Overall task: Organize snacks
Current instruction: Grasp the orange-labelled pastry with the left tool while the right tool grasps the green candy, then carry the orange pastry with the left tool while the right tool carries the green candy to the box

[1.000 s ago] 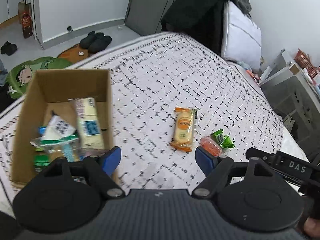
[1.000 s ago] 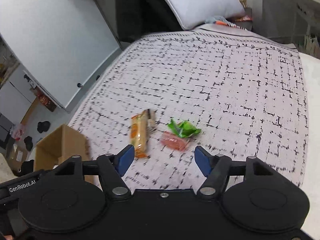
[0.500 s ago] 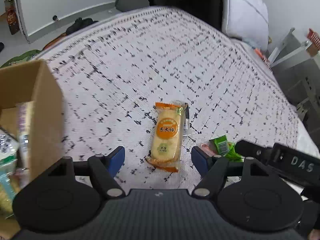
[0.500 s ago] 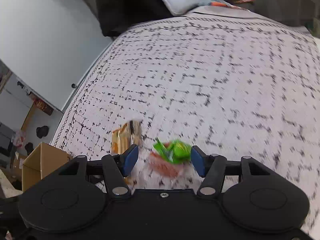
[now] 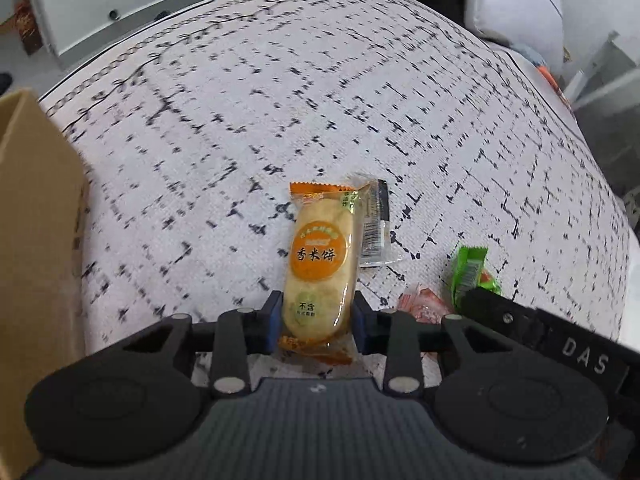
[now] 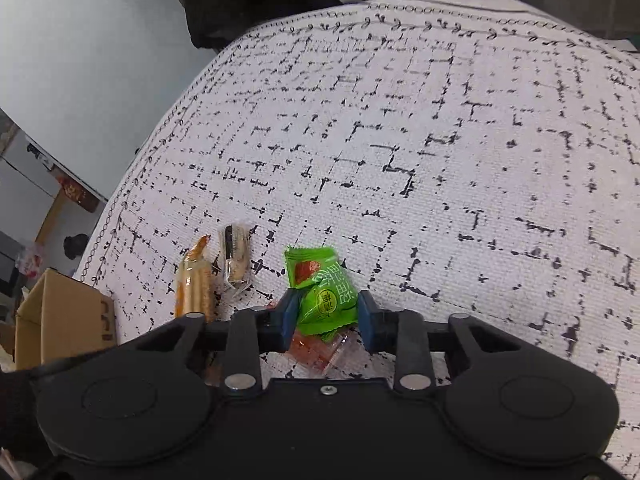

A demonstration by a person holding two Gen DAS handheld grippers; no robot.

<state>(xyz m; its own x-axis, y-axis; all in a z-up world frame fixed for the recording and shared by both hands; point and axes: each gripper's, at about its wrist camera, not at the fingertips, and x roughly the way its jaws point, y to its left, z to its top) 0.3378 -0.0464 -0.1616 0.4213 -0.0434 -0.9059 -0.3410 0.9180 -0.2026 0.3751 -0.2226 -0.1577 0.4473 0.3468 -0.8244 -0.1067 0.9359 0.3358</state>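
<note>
The snacks lie loose on the bed cover [image 5: 360,92], so each gripper goes for one to carry to the cardboard box [image 5: 36,216]. The left gripper [image 5: 317,318] is low and level, just right of the box. Its blue pads press both sides of the rice cracker pack [image 5: 320,268], near the pack's bottom end, so it looks gripped. The right gripper [image 6: 327,320] is farther from the box. Its pads sit on each side of the green candy pack [image 6: 324,296], closed or nearly closed on it, with a red candy pack [image 6: 316,350] underneath. A clear wrapper [image 5: 374,224] lies beside the cracker pack.
</note>
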